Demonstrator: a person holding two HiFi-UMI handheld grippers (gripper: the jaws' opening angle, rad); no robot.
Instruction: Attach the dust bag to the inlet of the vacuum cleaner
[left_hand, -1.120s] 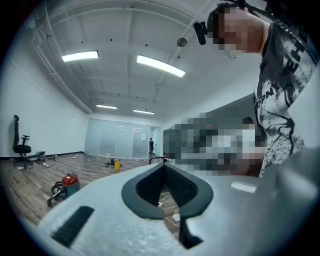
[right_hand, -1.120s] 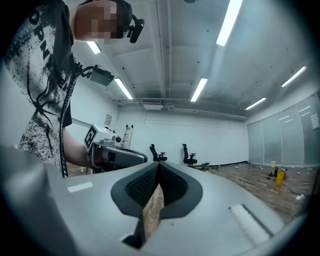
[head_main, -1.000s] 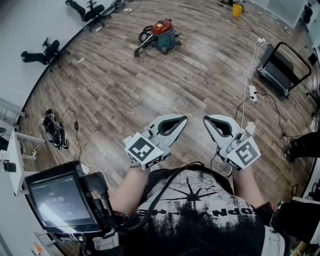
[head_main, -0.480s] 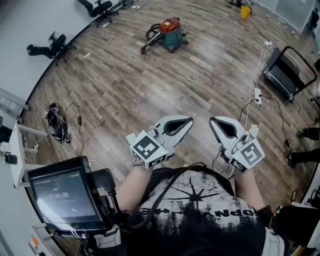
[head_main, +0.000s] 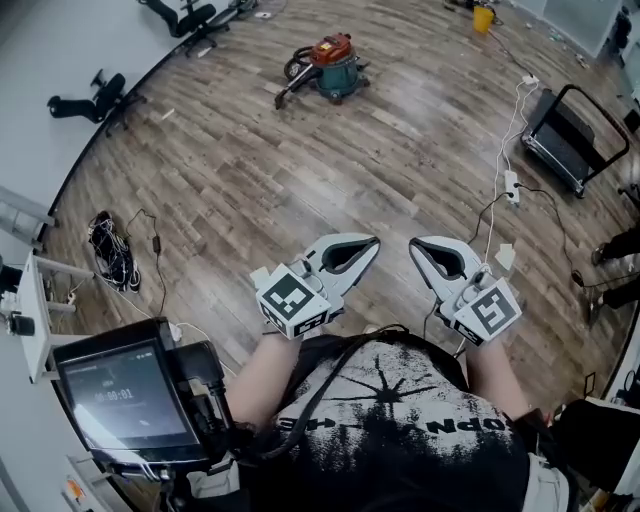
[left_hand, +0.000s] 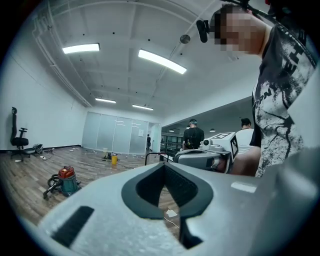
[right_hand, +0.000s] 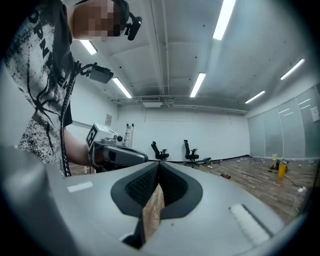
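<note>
Vacuum cleaner (head_main: 325, 65) stands far ahead of both jaws, a bit to their left (both pairs closed on nothing), so left gripper (head_main: 368, 243) sits nearer than right gripper (head_main: 416, 245)

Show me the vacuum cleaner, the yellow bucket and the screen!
vacuum cleaner (head_main: 334, 72), head view, on its green tub.
yellow bucket (head_main: 484, 18), head view, on its side wall.
screen (head_main: 125, 400), head view, on the middle of the glass.
</note>
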